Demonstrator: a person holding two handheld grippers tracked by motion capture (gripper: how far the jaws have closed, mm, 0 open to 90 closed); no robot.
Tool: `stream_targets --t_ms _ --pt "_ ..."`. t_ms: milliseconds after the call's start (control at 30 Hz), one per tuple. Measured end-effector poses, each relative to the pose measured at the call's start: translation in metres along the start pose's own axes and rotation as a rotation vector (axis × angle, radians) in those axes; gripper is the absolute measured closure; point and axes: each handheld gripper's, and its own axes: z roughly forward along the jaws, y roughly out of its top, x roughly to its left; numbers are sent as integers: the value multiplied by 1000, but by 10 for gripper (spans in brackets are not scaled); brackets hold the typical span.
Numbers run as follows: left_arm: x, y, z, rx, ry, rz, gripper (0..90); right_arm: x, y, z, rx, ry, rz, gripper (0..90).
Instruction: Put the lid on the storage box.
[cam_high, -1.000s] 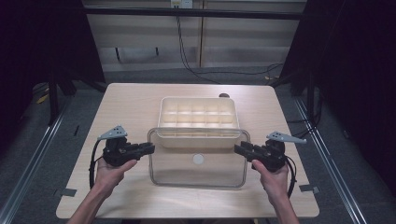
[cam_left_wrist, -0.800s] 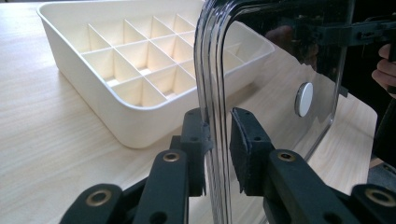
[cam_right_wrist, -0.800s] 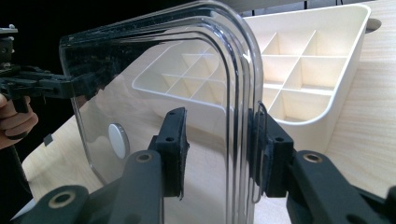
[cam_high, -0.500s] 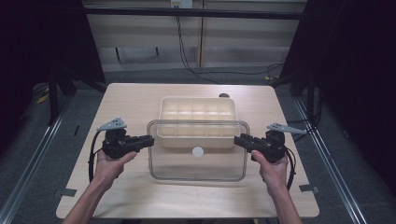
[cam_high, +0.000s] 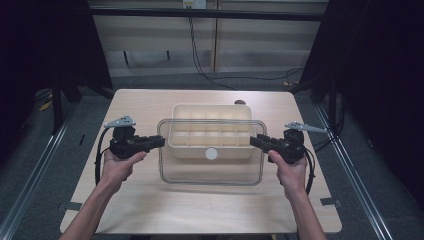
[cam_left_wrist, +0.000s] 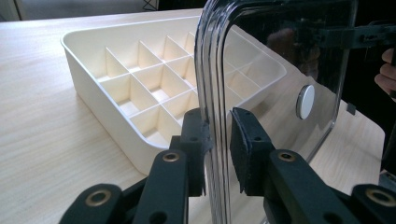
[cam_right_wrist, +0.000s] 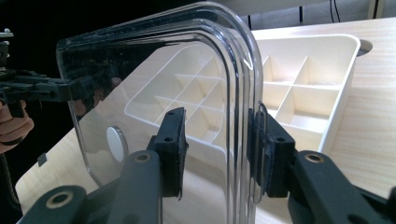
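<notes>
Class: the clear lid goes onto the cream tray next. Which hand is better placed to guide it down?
Left, marginally: its tongs pinch the lid rim tightly, while the right tongs straddle it looser. Both must lower together onto the tray.

The right gripper (cam_right_wrist: 217, 154) clamps its black jaws on the rim of a clear rounded plastic lid (cam_right_wrist: 163, 93), held above a cream divided plastic tray (cam_right_wrist: 299, 70) on the pale wooden table (cam_right_wrist: 373, 121).
</notes>
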Motion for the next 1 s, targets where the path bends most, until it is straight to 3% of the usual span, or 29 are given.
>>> stream_targets --t_ms 767,1000 --pt "5 40 2 -23 23 16 761 -10 44 9 -29 -15 8 568" --pt "9 48 9 -28 32 3 759 -12 55 13 -27 -29 5 565"
